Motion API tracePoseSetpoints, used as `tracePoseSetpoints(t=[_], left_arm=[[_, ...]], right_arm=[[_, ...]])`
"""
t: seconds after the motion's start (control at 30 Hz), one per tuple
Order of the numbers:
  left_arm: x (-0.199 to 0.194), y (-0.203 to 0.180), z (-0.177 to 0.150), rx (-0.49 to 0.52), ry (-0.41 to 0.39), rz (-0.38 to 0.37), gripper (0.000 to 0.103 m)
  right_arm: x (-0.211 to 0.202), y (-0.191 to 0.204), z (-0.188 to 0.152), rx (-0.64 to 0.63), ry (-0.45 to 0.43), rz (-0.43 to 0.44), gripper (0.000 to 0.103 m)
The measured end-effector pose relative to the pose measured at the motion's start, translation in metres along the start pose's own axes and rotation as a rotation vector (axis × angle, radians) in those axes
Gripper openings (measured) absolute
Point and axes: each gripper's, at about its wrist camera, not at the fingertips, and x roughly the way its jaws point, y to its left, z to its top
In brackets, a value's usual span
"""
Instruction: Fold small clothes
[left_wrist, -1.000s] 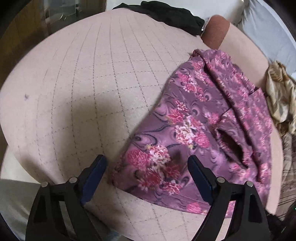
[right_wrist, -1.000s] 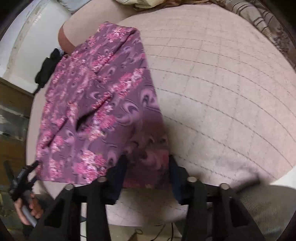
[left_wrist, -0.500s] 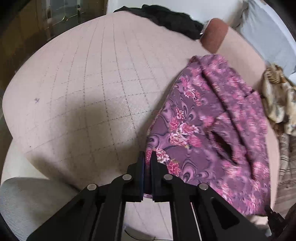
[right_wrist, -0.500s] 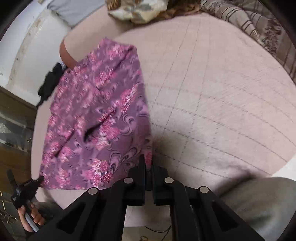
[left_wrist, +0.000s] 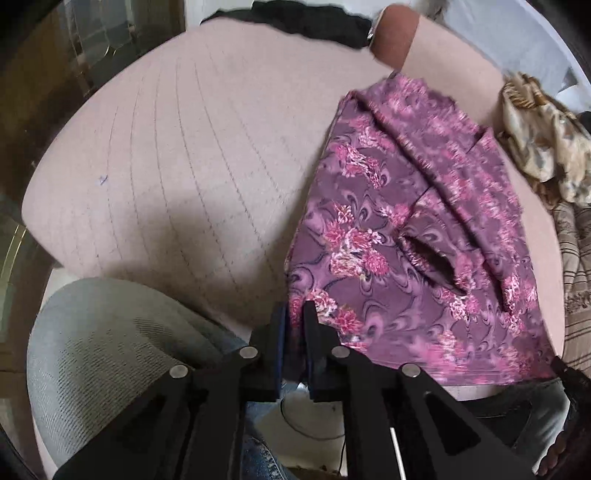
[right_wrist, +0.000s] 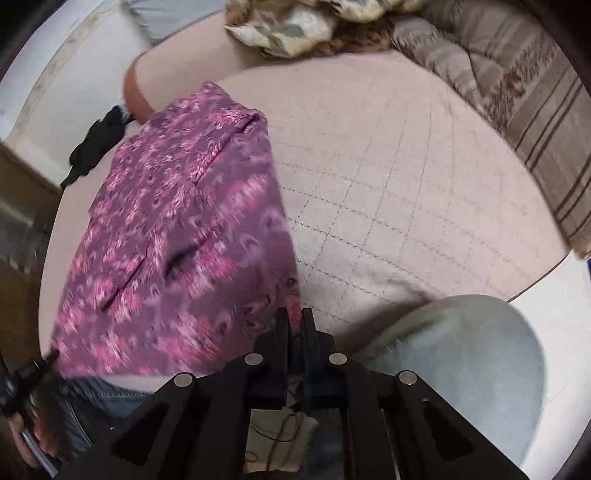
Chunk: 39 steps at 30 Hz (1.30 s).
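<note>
Both the left gripper (left_wrist: 294, 314) and right gripper (right_wrist: 294, 319) have jaws pinched on the purple floral garment's (left_wrist: 406, 229) near hem.

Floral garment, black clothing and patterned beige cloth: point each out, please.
floral garment (left_wrist: 373, 206), left wrist view, on the purple flowered cloth left of its dark slit.
black clothing (left_wrist: 310, 20), left wrist view, middle of the dark heap at the far edge.
patterned beige cloth (right_wrist: 291, 26), right wrist view, on its crumpled folds.

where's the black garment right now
In the left wrist view the black garment lies at the far edge of the pink quilted bed, beyond the purple floral garment.
</note>
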Motion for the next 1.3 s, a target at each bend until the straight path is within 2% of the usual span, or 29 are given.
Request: tracePoseSetpoints(t=[0.03, 0.07, 0.1, 0.13, 0.17, 0.23, 0.3, 0.4, 0.47, 0.57, 0.63, 0.73, 0.83, 0.97, 1.03, 1.1, 1.13, 1.2, 1.23, 1.27, 1.3], left_arm=[[-0.007, 0.002, 0.001, -0.004, -0.017, 0.007, 0.012], [-0.018, 0.003, 0.003, 0.006, -0.057, 0.006, 0.021], [-0.027, 0.005, 0.004, 0.012, -0.086, 0.006, 0.029], [-0.041, 0.007, 0.007, 0.017, -0.135, 0.01, 0.046], [-0.051, 0.007, 0.011, 0.019, -0.175, 0.012, 0.058], [-0.067, 0.004, 0.026, 0.036, -0.24, 0.006, 0.06], [-0.074, -0.005, 0.043, 0.052, -0.271, -0.006, 0.062], [-0.074, -0.029, 0.08, 0.087, -0.307, -0.081, 0.068], [-0.067, -0.047, 0.104, 0.111, -0.33, -0.1, 0.082], [-0.038, -0.08, 0.149, 0.145, -0.291, -0.09, 0.082], [-0.011, -0.103, 0.184, 0.194, -0.233, -0.107, 0.082], [0.034, -0.129, 0.234, 0.179, -0.173, -0.108, 0.082], [0.078, -0.153, 0.274, 0.166, -0.137, -0.101, 0.082], [0.142, -0.187, 0.331, 0.156, -0.063, -0.083, 0.082], [0.167, -0.199, 0.355, 0.129, -0.046, -0.116, 0.082], [0.186, -0.209, 0.37, 0.127, -0.032, -0.13, 0.082], [0.202, -0.217, 0.381, 0.134, -0.019, -0.119, 0.08], [0.22, -0.223, 0.392, 0.141, -0.01, -0.087, 0.069], [0.23, -0.224, 0.398, 0.143, -0.002, -0.068, 0.057], [0.237, -0.224, 0.401, 0.142, 0.007, -0.062, 0.041], [0.244, -0.223, 0.403, 0.143, 0.029, -0.066, 0.037]], right_arm=[[-0.009, 0.0, 0.004, 0.014, -0.042, -0.006, 0.016], [-0.021, 0.001, 0.008, 0.01, -0.096, -0.01, 0.038], [-0.032, 0.003, 0.01, -0.002, -0.141, -0.005, 0.053], [-0.042, 0.006, 0.012, -0.015, -0.182, 0.007, 0.074], [-0.052, 0.009, 0.016, -0.037, -0.223, 0.037, 0.08], [-0.058, 0.013, 0.031, -0.072, -0.235, 0.093, 0.08], [-0.055, 0.023, 0.049, -0.099, -0.218, 0.176, 0.08], [-0.045, 0.04, 0.084, -0.147, -0.212, 0.285, 0.08], [-0.032, 0.057, 0.111, -0.198, -0.195, 0.305, 0.08], [-0.005, 0.077, 0.145, -0.223, -0.135, 0.342, 0.081], [0.022, 0.088, 0.177, -0.217, -0.082, 0.364, 0.081], [0.062, 0.102, 0.22, -0.204, -0.019, 0.359, 0.081], [0.098, 0.118, 0.259, -0.233, -0.001, 0.343, 0.081], [0.166, 0.136, 0.319, -0.218, 0.05, 0.352, 0.081], [0.198, 0.143, 0.346, -0.204, 0.074, 0.339, 0.08], [0.229, 0.151, 0.375, -0.197, 0.082, 0.299, 0.075], [0.242, 0.154, 0.387, -0.184, 0.088, 0.291, 0.072], [0.267, 0.158, 0.407, -0.161, 0.1, 0.274, 0.068], [0.276, 0.161, 0.413, -0.162, 0.102, 0.279, 0.066], [0.285, 0.164, 0.416, -0.172, 0.113, 0.286, 0.06], [0.293, 0.167, 0.418, -0.188, 0.125, 0.276, 0.052]])
